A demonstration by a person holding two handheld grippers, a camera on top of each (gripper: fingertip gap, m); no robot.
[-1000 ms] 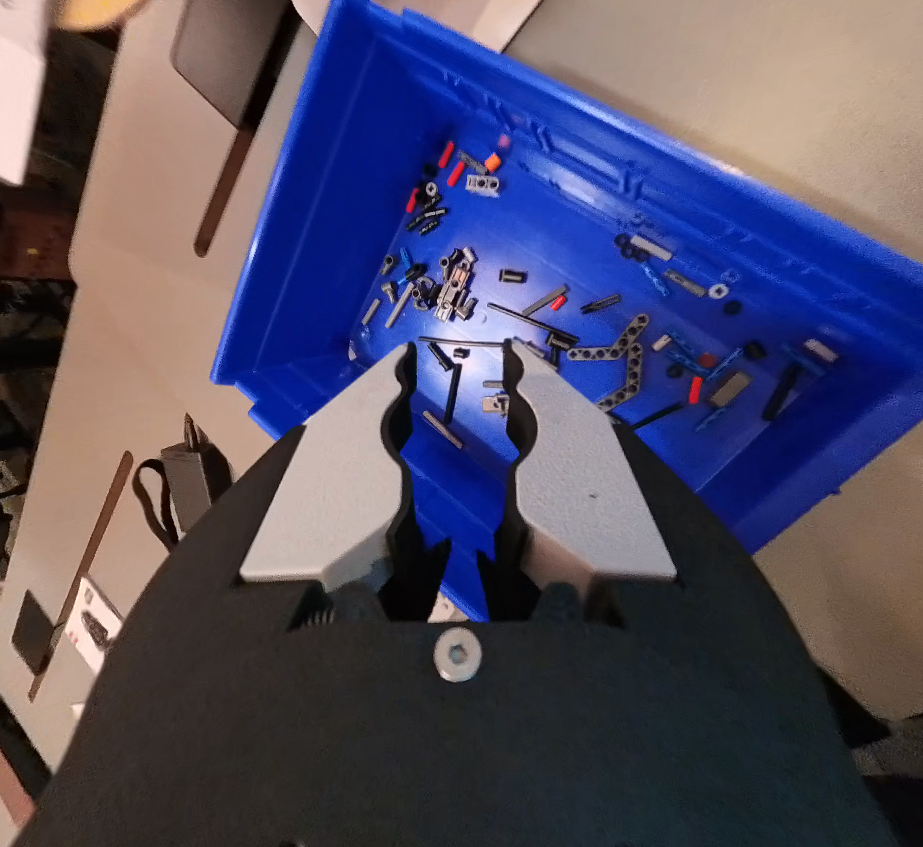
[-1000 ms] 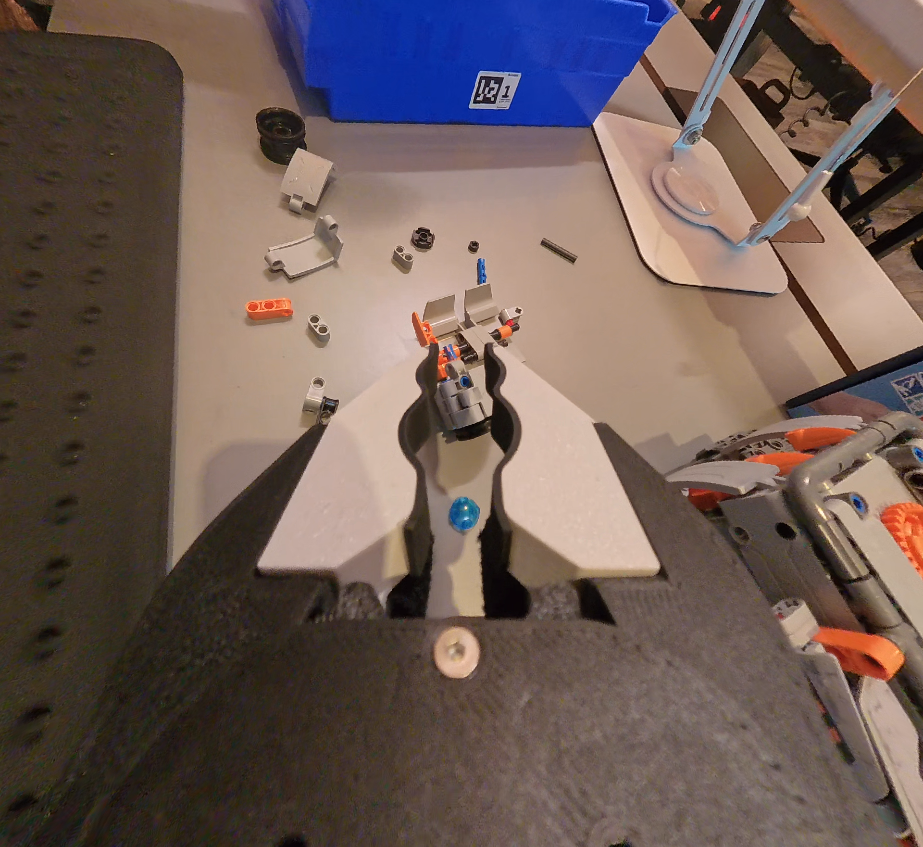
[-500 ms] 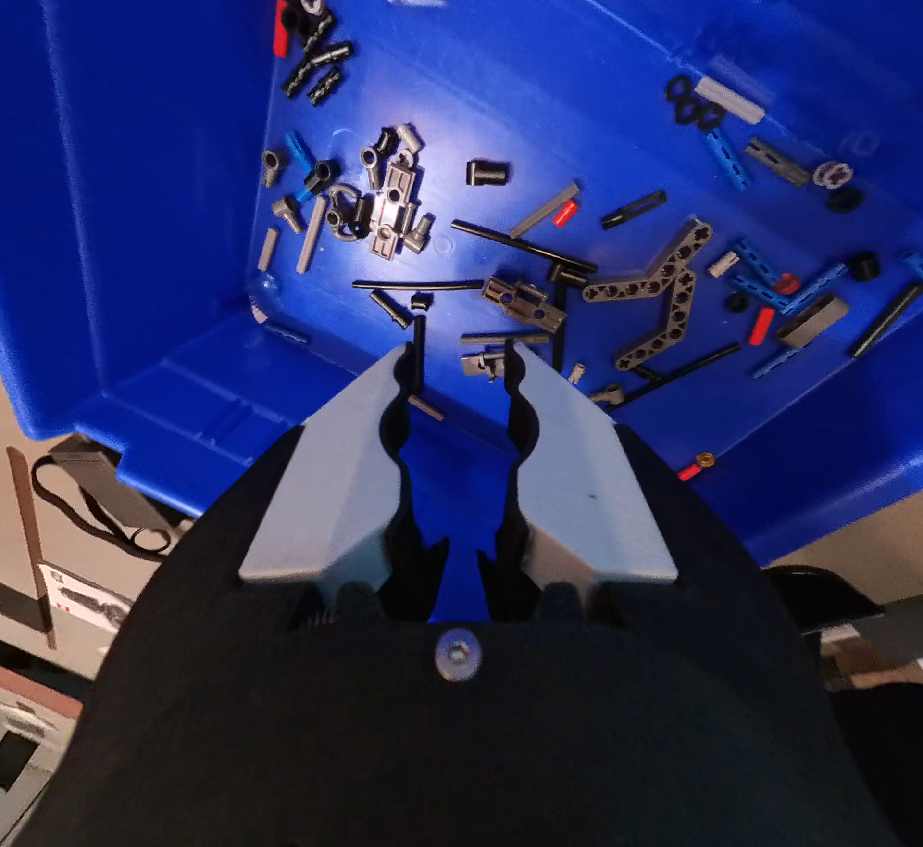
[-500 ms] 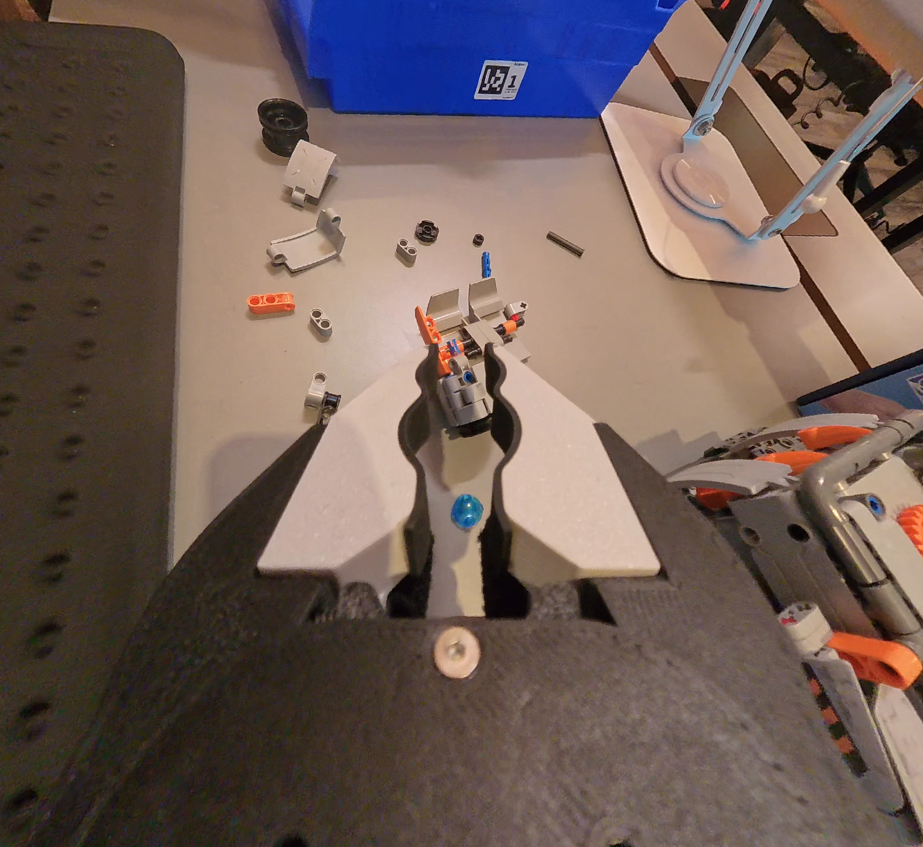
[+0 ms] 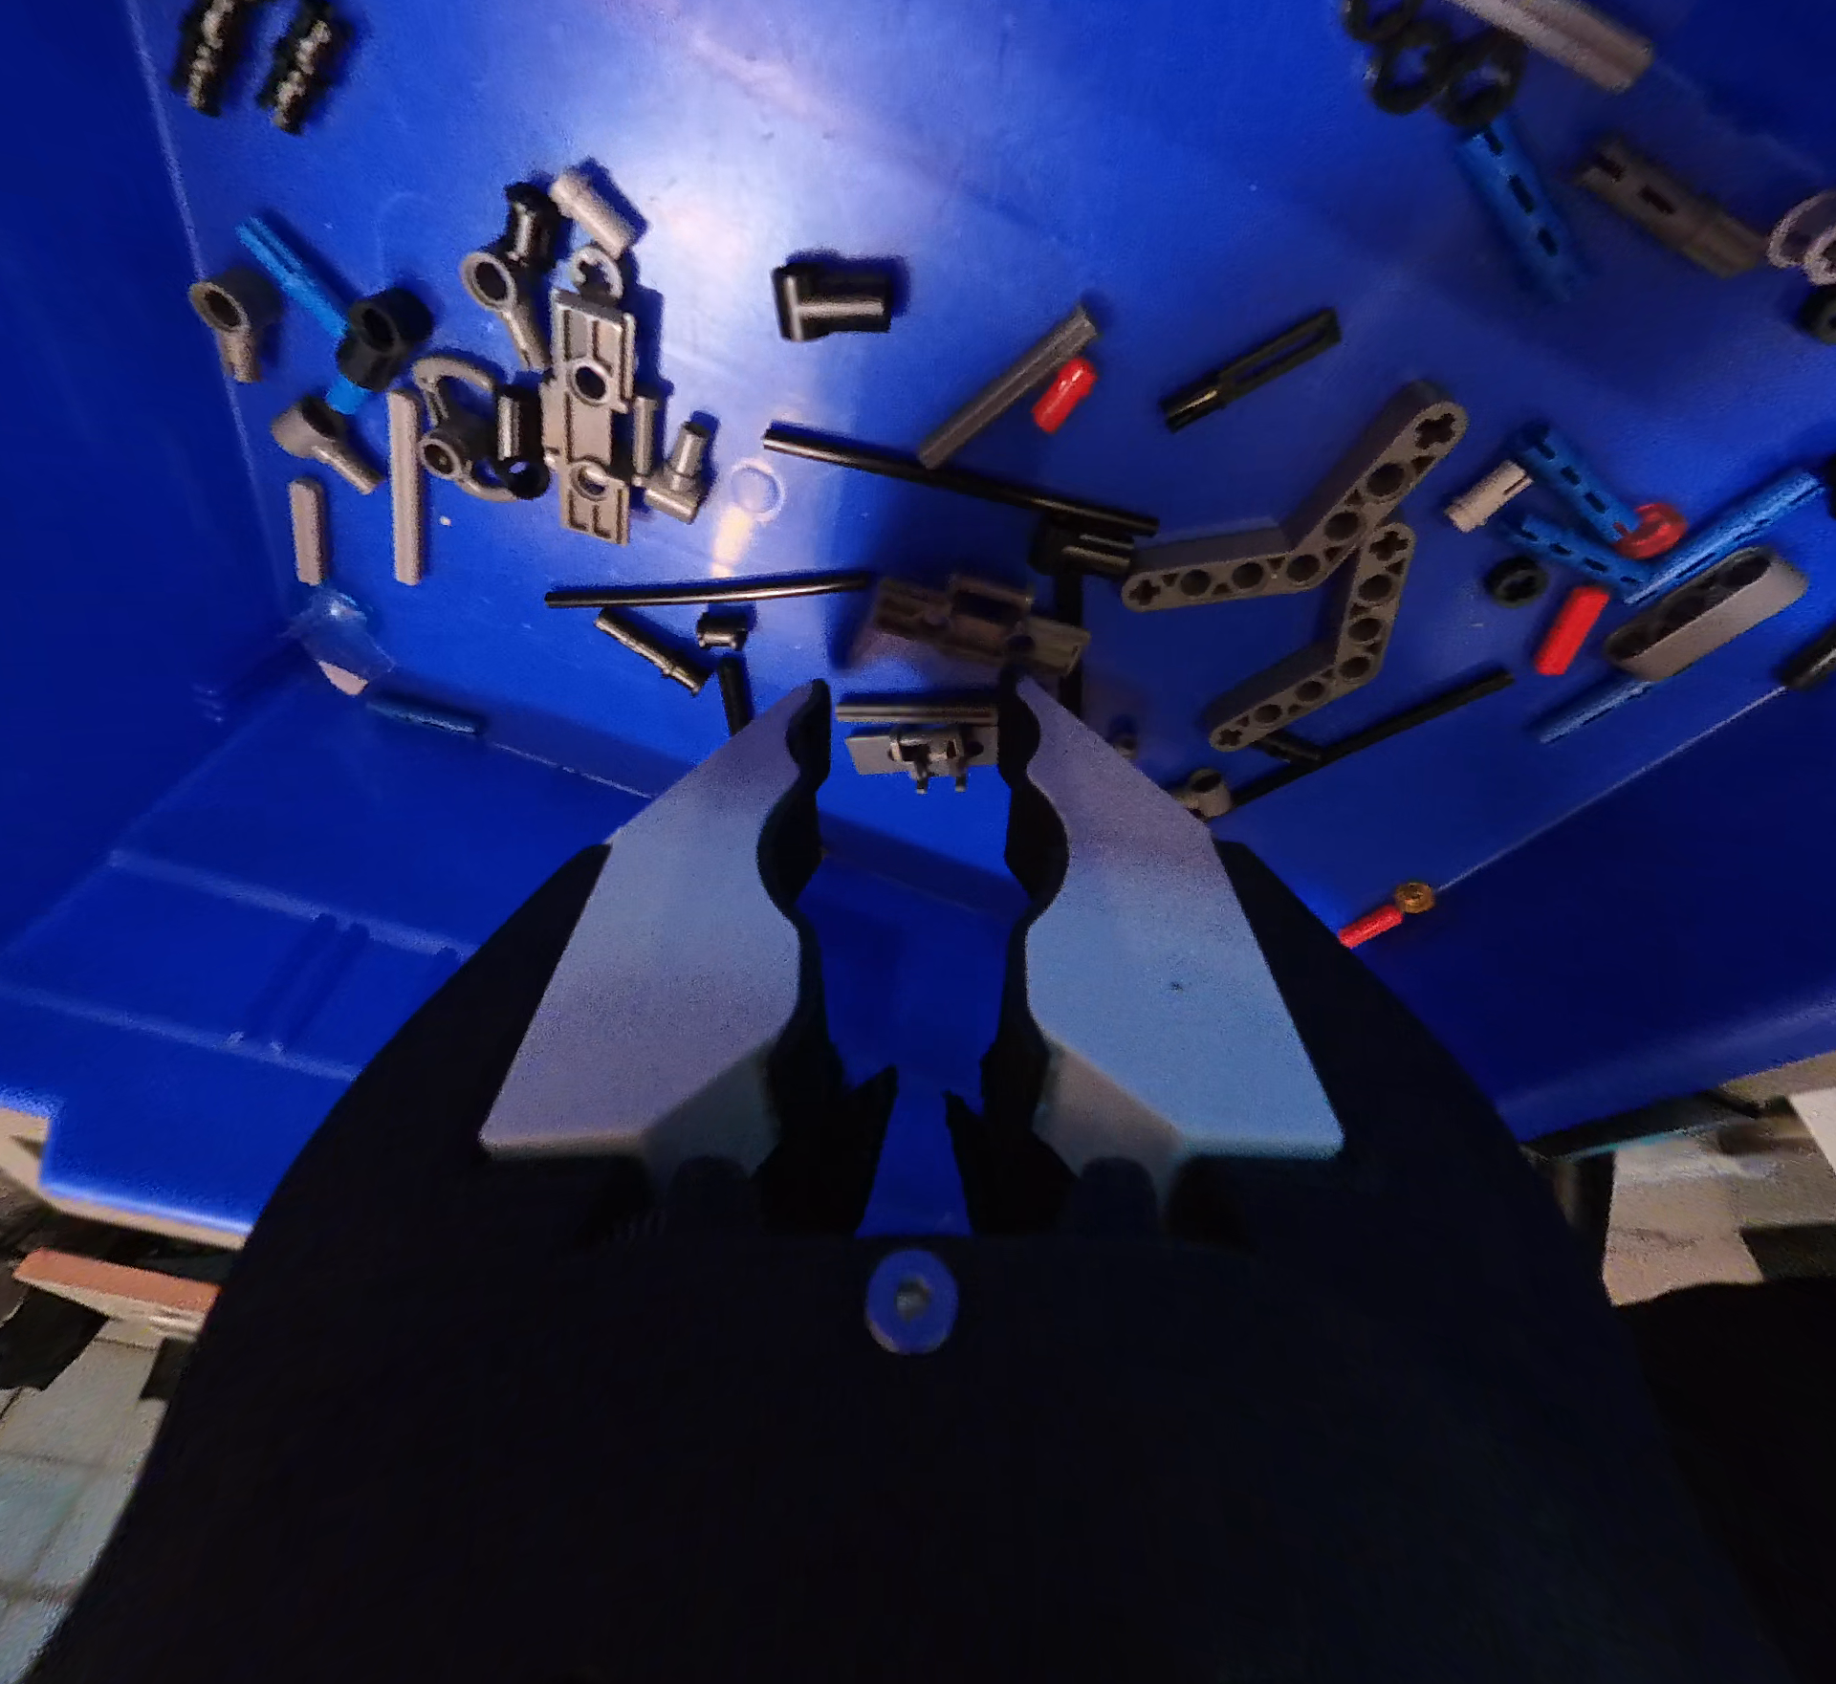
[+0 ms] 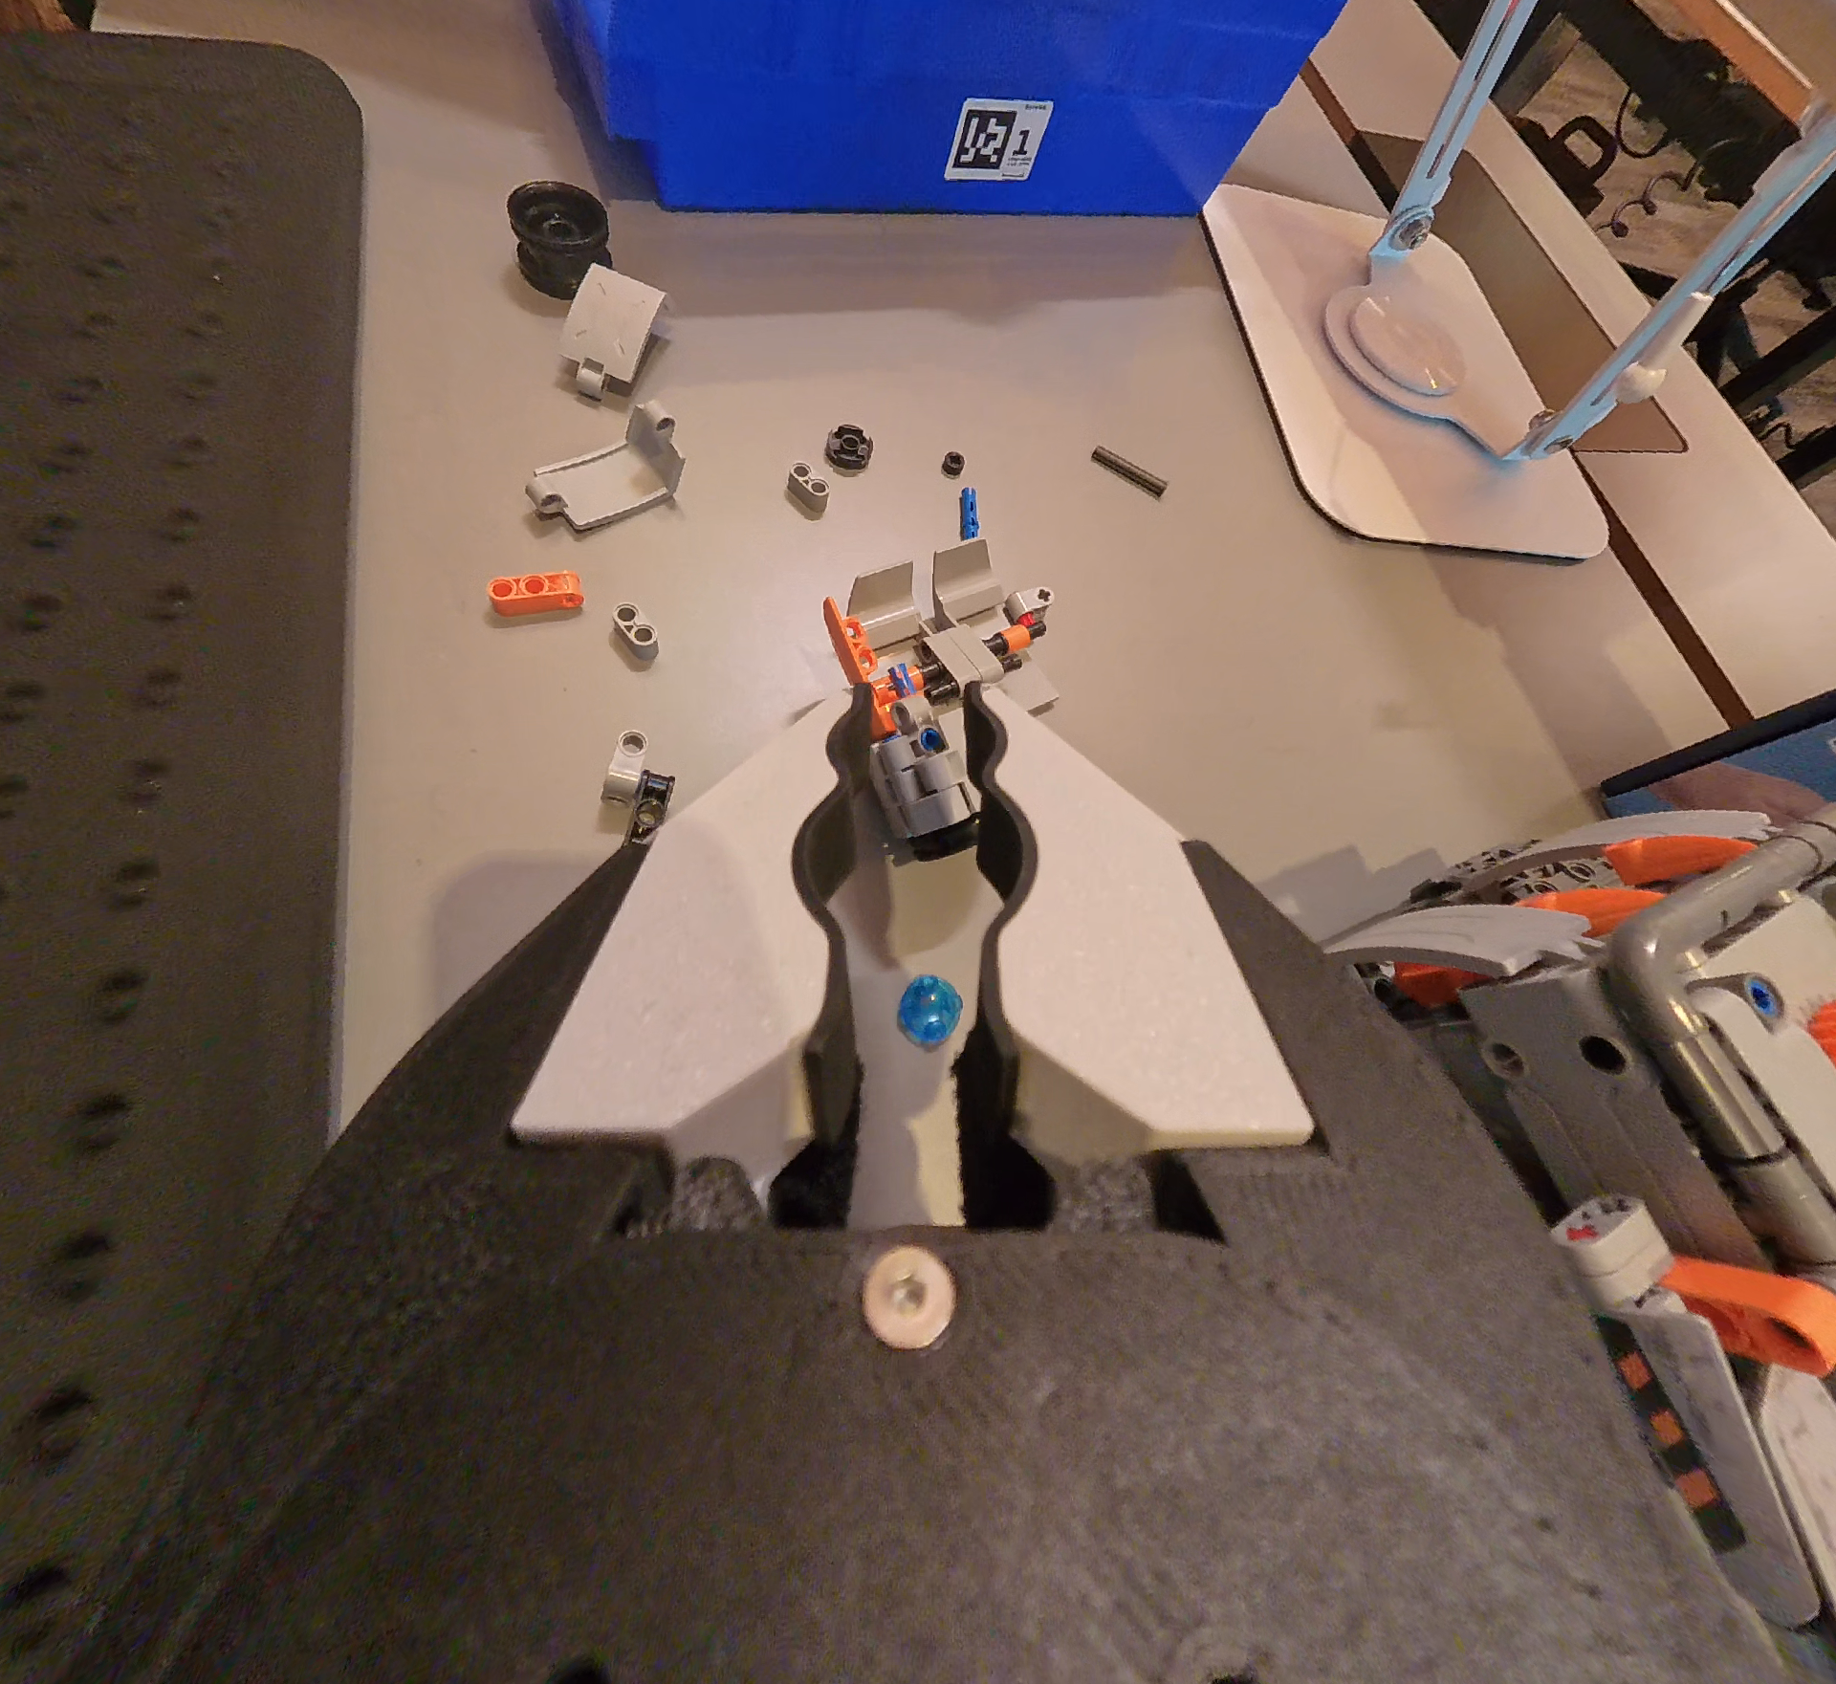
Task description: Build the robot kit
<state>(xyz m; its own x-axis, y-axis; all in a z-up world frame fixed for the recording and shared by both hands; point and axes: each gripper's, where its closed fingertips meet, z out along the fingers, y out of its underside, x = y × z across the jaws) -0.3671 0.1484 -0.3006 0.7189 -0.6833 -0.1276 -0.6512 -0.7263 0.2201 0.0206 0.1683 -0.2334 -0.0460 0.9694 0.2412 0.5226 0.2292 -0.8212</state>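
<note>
My left gripper (image 5: 914, 710) is open inside a blue bin (image 5: 298, 941), low over its floor. A small grey clip-like part (image 5: 919, 742) lies between its fingertips, apart from both. Several small grey, black, red and blue building parts lie scattered on the bin floor, among them two bent grey beams (image 5: 1321, 543) and a grey plate (image 5: 594, 414). My right gripper (image 6: 916, 707) is shut on a small grey and orange assembly (image 6: 924, 772) just above the table. A blue round stud (image 6: 929, 1012) lies on the table under its jaws.
The blue bin (image 6: 894, 47) stands at the table's far side. Loose parts lie before it: a black wheel (image 6: 558, 230), grey panels (image 6: 611, 484), an orange beam (image 6: 535, 591), a black axle (image 6: 1128, 472). A black mat (image 6: 149, 643) is left; a white stand base (image 6: 1391, 365) and a larger model (image 6: 1639, 1090) are right. The grippers' ends are close to 40 cm from one another. From my left tips it is roughly 6 cm to the grey plate (image 5: 594, 414); from my right, 40 cm. The blue round stud (image 6: 929, 1012) lies some 9 cm from my right tips, 45 cm from my left tips.
My left gripper has dropped from above the bin down into it, and stays open. My right gripper has barely moved and keeps hold of the assembly.
</note>
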